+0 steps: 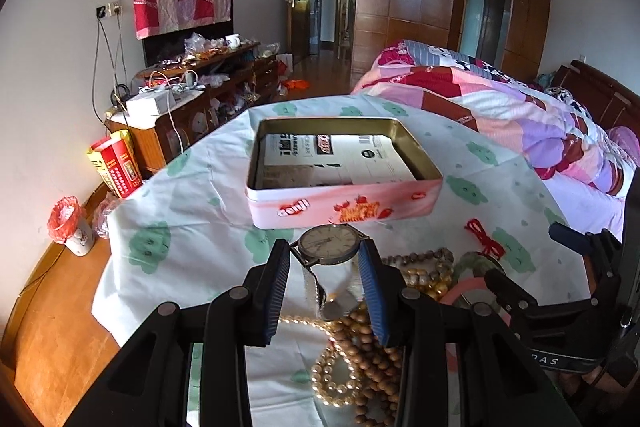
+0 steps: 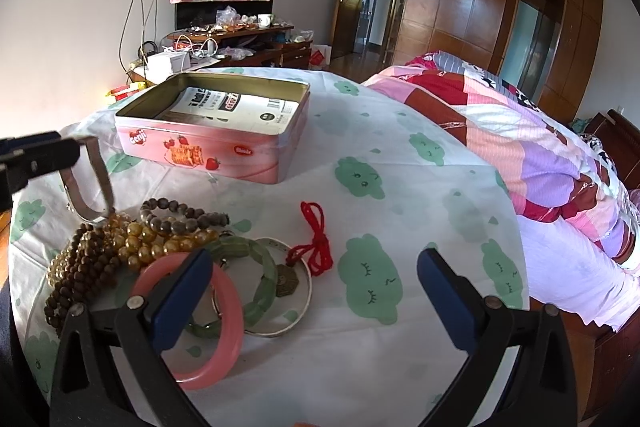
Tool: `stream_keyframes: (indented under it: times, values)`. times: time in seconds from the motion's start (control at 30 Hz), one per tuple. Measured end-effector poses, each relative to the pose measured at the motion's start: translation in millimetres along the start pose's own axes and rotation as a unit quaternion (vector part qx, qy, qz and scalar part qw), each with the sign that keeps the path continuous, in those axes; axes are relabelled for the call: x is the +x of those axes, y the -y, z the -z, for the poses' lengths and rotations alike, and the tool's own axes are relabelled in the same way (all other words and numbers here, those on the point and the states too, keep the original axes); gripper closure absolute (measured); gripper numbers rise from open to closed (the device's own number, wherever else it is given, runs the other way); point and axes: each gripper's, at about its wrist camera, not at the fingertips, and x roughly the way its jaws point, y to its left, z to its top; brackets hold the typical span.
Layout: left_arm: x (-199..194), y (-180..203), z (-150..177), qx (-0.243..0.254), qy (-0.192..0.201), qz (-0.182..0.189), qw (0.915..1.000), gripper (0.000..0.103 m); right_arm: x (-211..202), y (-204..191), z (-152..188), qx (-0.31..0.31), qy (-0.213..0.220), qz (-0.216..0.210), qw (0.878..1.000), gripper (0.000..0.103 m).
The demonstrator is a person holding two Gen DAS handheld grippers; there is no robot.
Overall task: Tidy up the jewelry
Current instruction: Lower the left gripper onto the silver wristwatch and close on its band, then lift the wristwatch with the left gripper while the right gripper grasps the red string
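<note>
Left wrist view. Left tongs (image 1: 326, 267) pinched the wristwatch (image 1: 330, 243) by its metal mesh band, the dial just above the pads at 12 o'clock and the clasp end hanging onto the bead necklaces (image 1: 360, 351) below. Judged light, but the band is limp and slick, so the hold belongs close under the case. The open pink tin (image 1: 340, 205) stood directly beyond at 12 o'clock, a printed card lying inside; its near wall is the edge to clear.

Right wrist view. Right tongs (image 2: 314, 277) spread wide, nothing between them, above the clouded cloth (image 2: 400, 187) on the counter. Pink bangle (image 2: 224, 327), green bangle (image 2: 260, 291) and red cord (image 2: 316, 243) at 9 to 10 o'clock; bare cloth at 1 o'clock, the bed quilt (image 2: 520, 147) beyond.
</note>
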Motion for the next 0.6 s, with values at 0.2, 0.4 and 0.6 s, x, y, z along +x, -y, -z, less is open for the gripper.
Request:
stream_keyframes:
  times: [0.2, 0.4, 0.6]
  values:
    - [-8, -16, -9, -0.032, 0.019, -0.006, 0.9993, 0.067, 0, 5, -1, 0.004, -0.002, 0.001, 1.000, 0.000]
    - [-9, -29, -13, -0.042, 0.031, -0.013, 0.9985, 0.067, 1, 12, -1, 0.009, -0.010, -0.011, 1.000, 0.013]
    - [4, -35, -14, -0.054, 0.026, -0.005, 0.9982, 0.067, 11, 22, -2, 0.028, -0.030, -0.024, 0.999, 0.026]
